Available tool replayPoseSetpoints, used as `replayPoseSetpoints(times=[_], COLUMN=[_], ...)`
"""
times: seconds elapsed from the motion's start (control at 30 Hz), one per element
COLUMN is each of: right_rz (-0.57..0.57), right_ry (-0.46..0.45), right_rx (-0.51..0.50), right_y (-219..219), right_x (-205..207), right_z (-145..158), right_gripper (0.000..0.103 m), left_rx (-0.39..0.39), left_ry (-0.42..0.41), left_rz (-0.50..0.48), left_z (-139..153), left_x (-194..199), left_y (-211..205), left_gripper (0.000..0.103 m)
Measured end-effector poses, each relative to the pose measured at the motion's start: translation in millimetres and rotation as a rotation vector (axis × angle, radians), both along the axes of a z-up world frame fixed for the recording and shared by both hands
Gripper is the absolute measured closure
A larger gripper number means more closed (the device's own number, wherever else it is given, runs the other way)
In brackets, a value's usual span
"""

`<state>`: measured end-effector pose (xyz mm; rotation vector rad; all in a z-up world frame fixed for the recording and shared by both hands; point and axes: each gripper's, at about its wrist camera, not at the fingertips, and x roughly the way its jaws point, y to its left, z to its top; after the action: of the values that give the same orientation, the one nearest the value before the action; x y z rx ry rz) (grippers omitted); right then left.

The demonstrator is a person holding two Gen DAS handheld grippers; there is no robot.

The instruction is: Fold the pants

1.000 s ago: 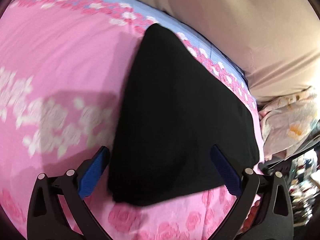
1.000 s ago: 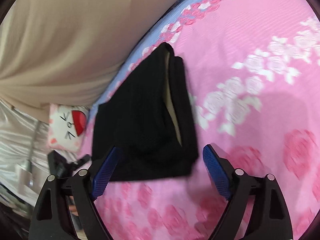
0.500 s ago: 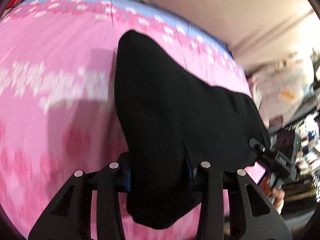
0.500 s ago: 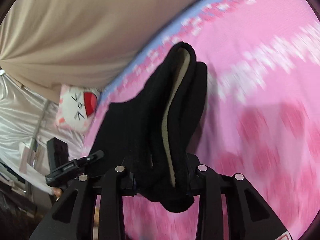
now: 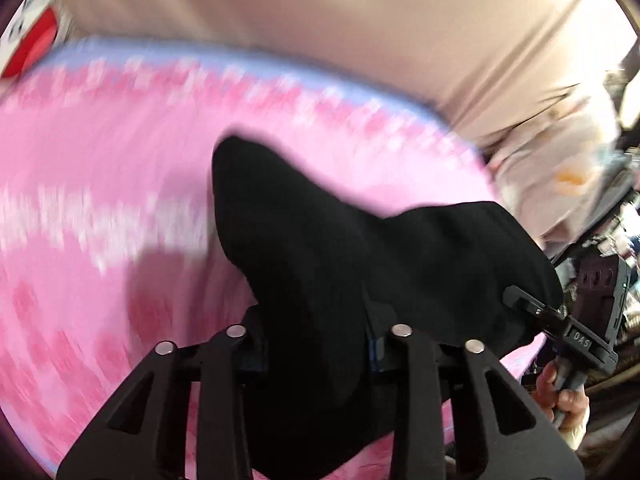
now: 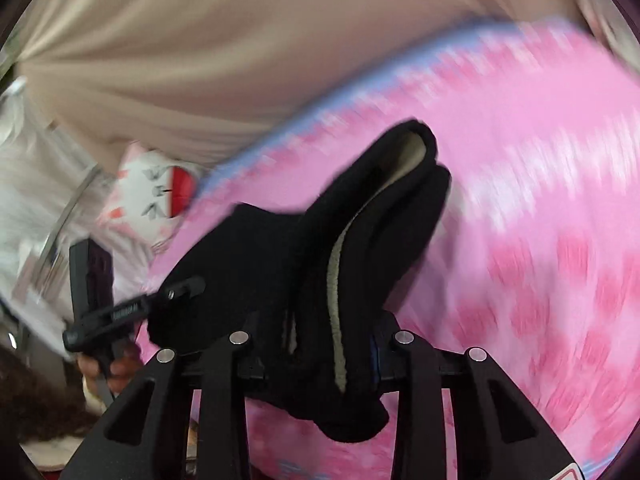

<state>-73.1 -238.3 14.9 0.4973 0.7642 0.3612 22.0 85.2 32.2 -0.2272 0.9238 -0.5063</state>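
Pants (image 5: 360,272) hang pinched at both corners, apparently clear of bedspread (image 5: 100,168).

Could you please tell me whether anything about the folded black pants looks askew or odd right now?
Slightly. In the right wrist view the folded black fleece-lined pants gape at the fold, showing a strip of pale lining, so the layers are not flush. Both the left gripper and right gripper are clamped on them above the pink floral bedsheet.

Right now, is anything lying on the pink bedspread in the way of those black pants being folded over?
Nothing visible. Both the left gripper and right gripper grip the black pants, and the pink bedspread beyond them shows no other object, though the frames are blurred.
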Motion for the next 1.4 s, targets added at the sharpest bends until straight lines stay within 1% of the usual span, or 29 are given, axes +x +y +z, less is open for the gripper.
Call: replayPoseSetpoints(times=[0.07, 0.13, 0.2, 0.27, 0.37, 0.43, 0.47, 0.53, 0.57, 0.63, 0.67, 0.73, 0.77, 0.8, 0.83, 0.87, 0.9, 0.97, 1.0, 1.03, 1.1, 1.17, 1.2, 1.23, 1.27, 1.3, 1.33, 1.37, 1.4], right_rz=[0.028, 0.043, 0.031, 0.009, -0.01, -0.016, -0.022, -0.036, -0.048, -0.068, -0.072, -0.084, -0.09, -0.085, -0.084, -0.094, -0.114, -0.18, -0.23, -0.239, -0.203, -0.142, -0.11, -0.107, -0.115, -0.126, -0.129, -0.151, -0.167], right_ry=[-0.108, -0.22, -0.33, -0.413, -0.444, -0.432, -0.417, -0.369, -0.31, -0.203, -0.158, -0.01, 0.028, 0.064, 0.094, 0.123, 0.133, 0.118, 0.057, 0.009, -0.037, -0.067, -0.072, -0.05, 0.001, 0.041, 0.061, 0.037, 0.05], right_rx=[-0.046, -0.082, -0.108, -0.105, -0.057, -0.017, 0.006, 0.026, 0.041, 0.064, 0.077, 0.102, 0.105, 0.124, 0.142, 0.156, 0.155, 0.128, 0.069, 0.002, -0.117, -0.179, -0.248, -0.328, -0.41, -0.444, -0.437, -0.398, -0.379], right_y=[6.1, 10.2, 7.6, 5.3, -6.9, -16.7, -21.9, -25.6, -30.4, -37.4, -36.6, -44.0, -46.9, -51.9, -57.3, -65.2, -70.9, -80.6, -82.5, -77.8, -57.5, -29.6, -12.6, 0.0, 8.6, 7.9, 2.0, -2.7, -2.8], right_x=[4.8, 14.7, 26.9, 50.8, 90.1, 129.6, 154.7, 187.3, 212.8, 245.2, 254.5, 277.7, 281.8, 283.0, 282.4, 279.1, 272.8, 254.7, 239.7, 232.5, 231.3, 237.9, 246.6, 258.1, 272.6, 279.2, 278.9, 275.7, 270.9], right_z=[40.7, 80.1, 113.4, 134.0, 138.4, 124.5, 108.0, 80.5, 54.8, 13.5, -0.8, -46.1, -56.7, -68.0, -73.5, -74.3, -69.9, -56.3, -37.8, -22.8, 2.5, 16.5, 17.5, 12.3, -4.5, -19.2, -37.4, -39.3, -34.2], right_gripper=[0.073, 0.072, 0.072, 0.071, 0.071, 0.071, 0.071, 0.071, 0.071, 0.071, 0.071, 0.068, 0.064, 0.055, 0.052, 0.052, 0.044, 0.042, 0.046, 0.067, 0.1, 0.101, 0.102, 0.102, 0.103, 0.103, 0.103, 0.103, 0.103], left_rx=[-0.018, -0.029, -0.019, -0.018, 0.0, 0.004, 0.012, 0.046, 0.055, 0.101, 0.144, 0.189, 0.197, 0.205, 0.218, 0.245, 0.267, 0.299, 0.322, 0.331, 0.318, 0.283, 0.288, 0.323, 0.36, 0.428, 0.492, 0.526, 0.532], left_ry=[-0.073, -0.205, -0.323, -0.411, -0.446, -0.438, -0.436, -0.405, -0.383, -0.313, -0.264, -0.155, -0.145, -0.155, -0.16, -0.16, -0.165, -0.197, -0.213, -0.225, -0.241, -0.238, -0.23, -0.219, -0.206, -0.179, -0.152, -0.15, -0.194], left_rz=[-0.025, -0.027, 0.002, 0.03, 0.07, 0.09, 0.096, 0.114, 0.116, 0.119, 0.117, 0.114, 0.11, 0.111, 0.115, 0.137, 0.162, 0.182, 0.203, 0.214, 0.225, 0.214, 0.195, 0.19, 0.186, 0.182, 0.19, 0.199, 0.235], left_z=[31.0, 74.3, 105.5, 122.5, 120.5, 106.8, 96.4, 62.4, 50.3, 6.4, -16.9, -53.6, -63.9, -70.8, -72.4, -71.3, -68.8, -52.8, -42.3, -34.4, -10.7, -0.2, -2.9, -11.2, -22.3, -42.4, -62.7, -71.4, -73.2], left_x=[5.9, 13.3, 24.8, 42.2, 88.7, 115.2, 128.2, 169.6, 182.1, 218.6, 233.4, 249.5, 247.4, 242.7, 237.6, 230.6, 225.2, 206.3, 197.5, 192.1, 187.3, 196.1, 200.8, 207.6, 214.2, 223.4, 229.2, 231.2, 221.5], left_y=[-0.1, 0.6, -2.2, -4.9, -15.1, -18.6, -23.1, -33.5, -35.9, -43.5, -46.5, -45.5, -42.3, -38.2, -35.2, -30.0, -25.8, -16.7, -14.6, -13.8, -20.5, -33.8, -46.9, -58.1, -65.7, -76.0, -82.4, -87.5, -90.1], left_gripper=[0.077, 0.077, 0.076, 0.076, 0.074, 0.074, 0.074, 0.074, 0.074, 0.074, 0.074, 0.071, 0.066, 0.056, 0.041, 0.032, 0.023, 0.024, 0.024, 0.024, 0.024, 0.023, 0.02, 0.02, 0.02, 0.02, 0.02, 0.02, 0.02])
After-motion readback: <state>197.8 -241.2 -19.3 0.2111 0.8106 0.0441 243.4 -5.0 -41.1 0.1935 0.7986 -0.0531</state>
